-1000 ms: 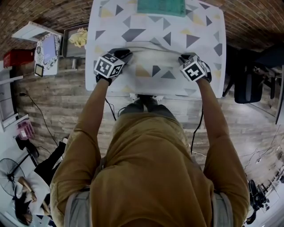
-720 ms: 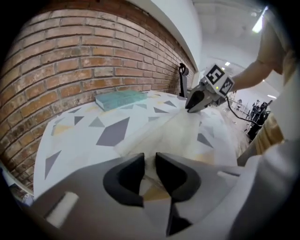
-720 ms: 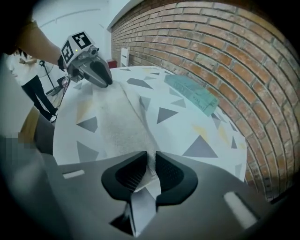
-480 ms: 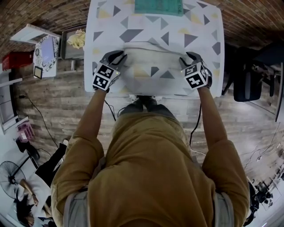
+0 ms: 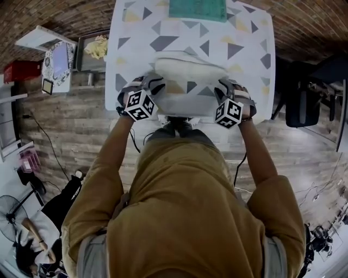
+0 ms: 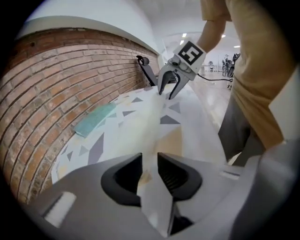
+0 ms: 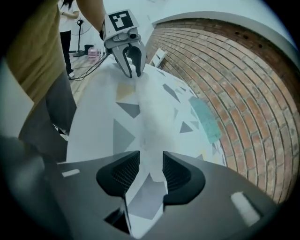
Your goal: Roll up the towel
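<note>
Towel bunched; right hand-held gripper nearer; jaws just widened, towel between

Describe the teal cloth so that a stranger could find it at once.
Find the white table with the triangle pattern. At its far edge, nearest the brick wall, lies a flat teal cloth. Nothing else on the table is teal.

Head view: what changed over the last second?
The left hand-held gripper and right hand-held gripper, both gripping the white triangle-print towel, moved toward the person and rolled; right jaws have just been opening, cloth between them. The triangle-patterned table and teal mat stayed put.
</note>
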A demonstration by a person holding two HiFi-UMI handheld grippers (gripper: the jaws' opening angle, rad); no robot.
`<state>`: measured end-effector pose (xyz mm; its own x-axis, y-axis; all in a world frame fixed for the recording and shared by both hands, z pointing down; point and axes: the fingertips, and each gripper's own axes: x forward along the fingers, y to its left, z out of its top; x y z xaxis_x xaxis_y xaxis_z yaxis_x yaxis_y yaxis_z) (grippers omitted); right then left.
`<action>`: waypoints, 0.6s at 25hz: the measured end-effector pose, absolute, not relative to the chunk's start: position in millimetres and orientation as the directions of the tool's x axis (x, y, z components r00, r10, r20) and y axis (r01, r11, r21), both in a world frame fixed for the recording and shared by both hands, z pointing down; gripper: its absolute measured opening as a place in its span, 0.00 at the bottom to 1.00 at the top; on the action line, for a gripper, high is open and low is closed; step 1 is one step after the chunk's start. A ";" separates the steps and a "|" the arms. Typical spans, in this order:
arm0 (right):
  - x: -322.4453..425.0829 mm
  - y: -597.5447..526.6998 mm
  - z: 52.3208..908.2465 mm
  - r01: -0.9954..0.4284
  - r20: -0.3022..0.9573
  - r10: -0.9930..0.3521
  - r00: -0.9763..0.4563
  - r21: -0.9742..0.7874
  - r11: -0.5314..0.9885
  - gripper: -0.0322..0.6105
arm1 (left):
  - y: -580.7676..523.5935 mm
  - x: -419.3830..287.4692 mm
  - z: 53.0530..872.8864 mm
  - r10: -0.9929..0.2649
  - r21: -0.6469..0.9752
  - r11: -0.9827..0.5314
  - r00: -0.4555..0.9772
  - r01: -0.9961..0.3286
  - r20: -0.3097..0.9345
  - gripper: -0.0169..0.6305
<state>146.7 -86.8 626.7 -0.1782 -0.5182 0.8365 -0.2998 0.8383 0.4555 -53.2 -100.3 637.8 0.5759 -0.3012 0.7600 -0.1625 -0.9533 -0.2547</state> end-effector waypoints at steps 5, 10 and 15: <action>148.1 -105.6 632.9 -0.262 0.841 -0.523 -0.136 0.479 0.838 0.26 | -118.6 -50.6 648.0 -0.305 -0.274 -0.952 0.524 -0.137 0.796 0.19; 147.4 -108.8 640.2 -0.253 0.851 -0.508 -0.131 0.466 0.848 0.25 | -125.1 -46.5 651.7 -0.302 -0.270 -0.953 0.511 -0.138 0.804 0.20; 146.3 -104.6 631.3 -0.306 0.868 -0.468 -0.167 0.406 0.861 0.15 | -126.9 -52.8 643.0 -0.311 -0.244 -0.950 0.528 -0.195 0.790 0.16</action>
